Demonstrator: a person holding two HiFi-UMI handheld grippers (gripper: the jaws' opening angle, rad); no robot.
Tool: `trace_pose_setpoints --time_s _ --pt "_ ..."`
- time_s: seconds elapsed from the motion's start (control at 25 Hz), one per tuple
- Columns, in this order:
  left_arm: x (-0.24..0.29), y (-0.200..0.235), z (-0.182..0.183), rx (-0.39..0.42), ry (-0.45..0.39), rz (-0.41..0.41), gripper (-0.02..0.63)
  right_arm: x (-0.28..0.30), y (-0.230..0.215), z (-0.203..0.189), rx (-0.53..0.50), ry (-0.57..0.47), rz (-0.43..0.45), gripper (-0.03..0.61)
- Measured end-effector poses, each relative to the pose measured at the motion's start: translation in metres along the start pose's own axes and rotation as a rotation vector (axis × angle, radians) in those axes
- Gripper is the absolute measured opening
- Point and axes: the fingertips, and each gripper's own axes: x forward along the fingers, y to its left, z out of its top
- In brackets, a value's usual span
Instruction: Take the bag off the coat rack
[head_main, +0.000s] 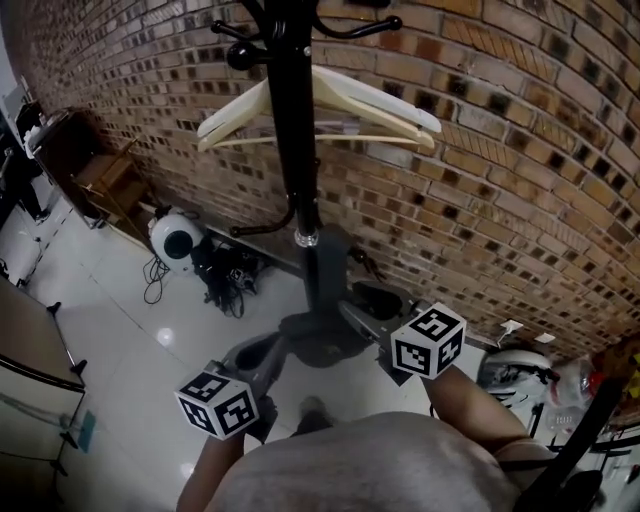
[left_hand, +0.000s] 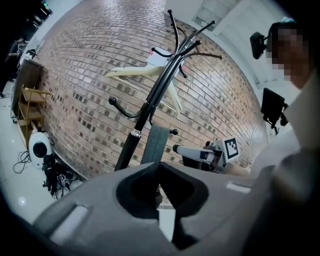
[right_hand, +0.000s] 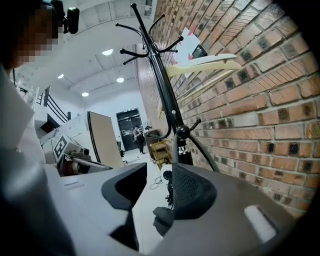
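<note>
1. The coat rack (head_main: 292, 120) is one black pole. It stands just in front of the brick wall (head_main: 480, 160), so there is little room behind it.
2. The white floor (head_main: 130, 330) is wide and bare on the left. The edge of a brown board (head_main: 30, 345) cuts in at the far left.
3. On the floor by the wall are one round white thing (head_main: 178, 238) and a bunch of black cables (head_main: 228, 275). More small stuff sits low on the right side.
4. One wooden hanger (head_main: 330, 105) hangs up high on the rack.
5. There is one bag (head_main: 318, 338). It is dark grey and sits low, close by the pole and between the two grippers. Its grey strap (head_main: 322, 275) runs up along the pole.
6. There are two grippers, and each one has one cube with black squares: (head_main: 218, 403) on the left and (head_main: 428, 340) on the right.
7. The left gripper (left_hand: 159, 167) has its jaws pressed together. The bottom of the grey strap goes right in where they meet, so it seems to pinch the strap.
8. The right gripper (right_hand: 159, 172) has its jaws a good way apart. Nothing is held in them. A dark lump (right_hand: 162, 220) shows low in the gap, and I cannot tell what it is.
</note>
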Motion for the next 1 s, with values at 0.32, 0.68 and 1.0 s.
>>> trace_pose_setpoints --time_s 0.32,0.68,1.0 --pt "0.014 0.041 0.017 -0.027 0.033 -0.025 0.002 0.05 -0.027 0.004 -0.004 0.039 -0.04 0.17" --pt "0.02 0.064 0.018 -0.053 0.065 -0.033 0.002 0.073 -0.042 -0.019 -0.016 0.097 -0.106 0.071" --pt "0.018 0.067 0.021 -0.055 0.067 -0.042 0.002 0.073 -0.038 -0.02 -0.012 0.103 -0.12 0.023"
